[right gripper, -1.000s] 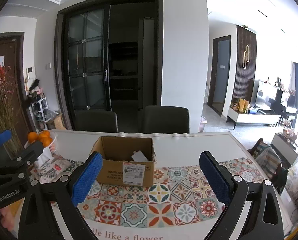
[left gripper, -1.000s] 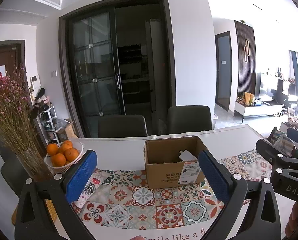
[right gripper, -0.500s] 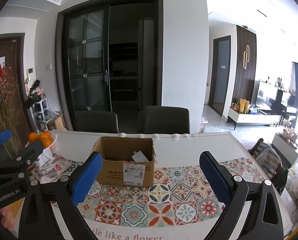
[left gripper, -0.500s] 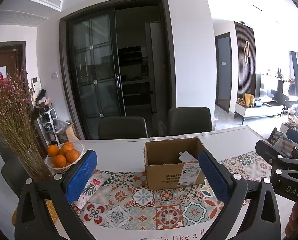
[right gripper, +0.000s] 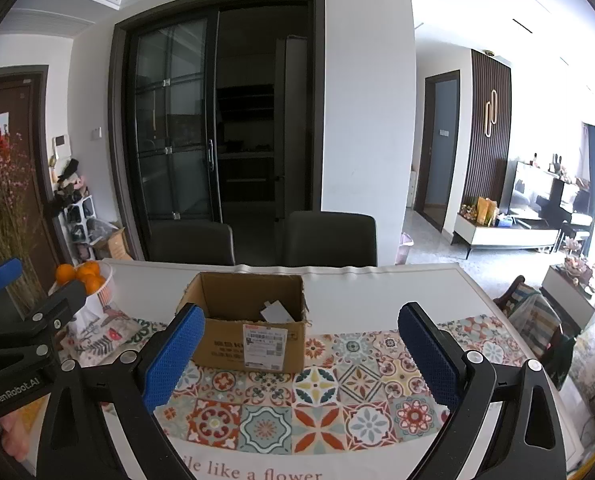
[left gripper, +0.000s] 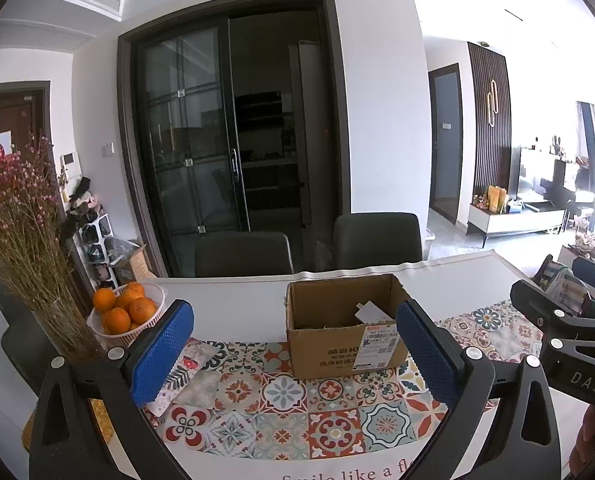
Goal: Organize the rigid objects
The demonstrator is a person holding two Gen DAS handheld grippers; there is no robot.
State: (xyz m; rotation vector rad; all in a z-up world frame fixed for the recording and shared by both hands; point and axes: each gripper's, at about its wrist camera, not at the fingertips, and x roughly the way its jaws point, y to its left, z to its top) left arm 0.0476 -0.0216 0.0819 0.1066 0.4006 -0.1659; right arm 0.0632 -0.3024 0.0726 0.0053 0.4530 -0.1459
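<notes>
An open cardboard box (left gripper: 343, 334) (right gripper: 249, 332) with a shipping label stands on the patterned tablecloth (left gripper: 281, 408) (right gripper: 337, 396). A white card-like item (left gripper: 371, 312) (right gripper: 275, 312) lies inside it. My left gripper (left gripper: 293, 352) hovers open before the box, nothing between its blue pads (left gripper: 161, 354). My right gripper (right gripper: 303, 356) is also open and holds nothing, the box just left of its middle. Each gripper shows at the edge of the other's view.
A white basket of oranges (left gripper: 123, 312) (right gripper: 83, 276) and a vase of dried flowers (left gripper: 29, 248) stand at the table's left. A patterned pouch (left gripper: 181, 368) (right gripper: 105, 328) lies beside the basket. Two dark chairs (left gripper: 243, 254) (right gripper: 329, 238) face the far edge.
Both grippers stay open and nearly still; the left wrist view has shifted very slightly.
</notes>
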